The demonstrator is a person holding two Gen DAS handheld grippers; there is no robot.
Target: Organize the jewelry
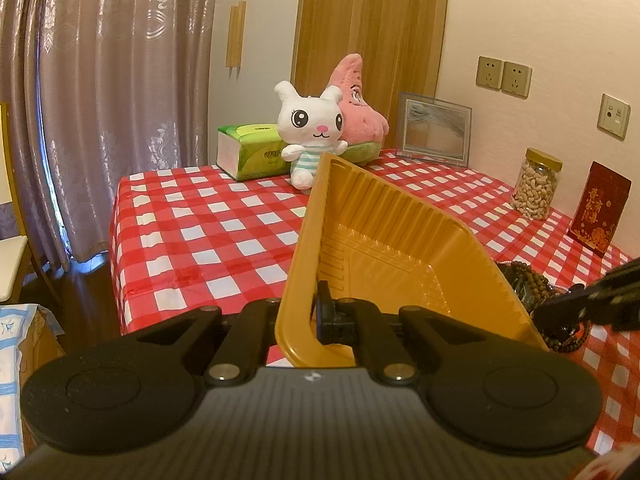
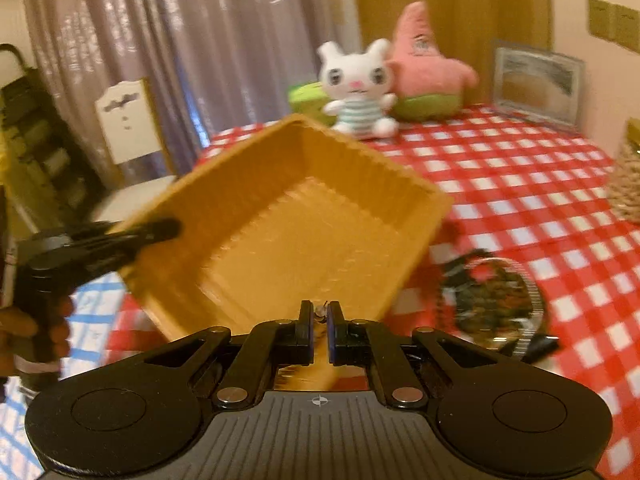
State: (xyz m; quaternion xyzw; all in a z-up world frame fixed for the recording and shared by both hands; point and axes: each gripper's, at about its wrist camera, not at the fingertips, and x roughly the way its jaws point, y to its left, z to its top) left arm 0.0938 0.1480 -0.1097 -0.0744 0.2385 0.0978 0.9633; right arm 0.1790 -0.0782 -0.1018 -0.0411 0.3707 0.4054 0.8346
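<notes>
- Bench (image 1: 208,240) is wearing a red-white checked cloth; plush rabbit (image 1: 310,132) is sitting at its far edge, curtains (image 1: 100,80) hanging behind.
- Right view is blurring; beaded jewelry (image 1: 532,284) is lying partly hidden behind the tray.
- Ribbed yellow tray (image 1: 384,248) is tilting above the bench, nearer than the rabbit.
- Left gripper (image 1: 310,312) fingers are clamping the tray's rim.
- Right gripper (image 2: 319,320) fingers are standing nearly closed; grip content unclear.

Two close wrist views, shared yellow tray (image 1: 384,240).

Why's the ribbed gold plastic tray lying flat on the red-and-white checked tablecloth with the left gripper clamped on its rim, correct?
Not flat. The ribbed gold plastic tray is lifted and tilted above the red-and-white checked tablecloth; both wrist views show this. The left gripper is indeed clamped on its rim.
</notes>
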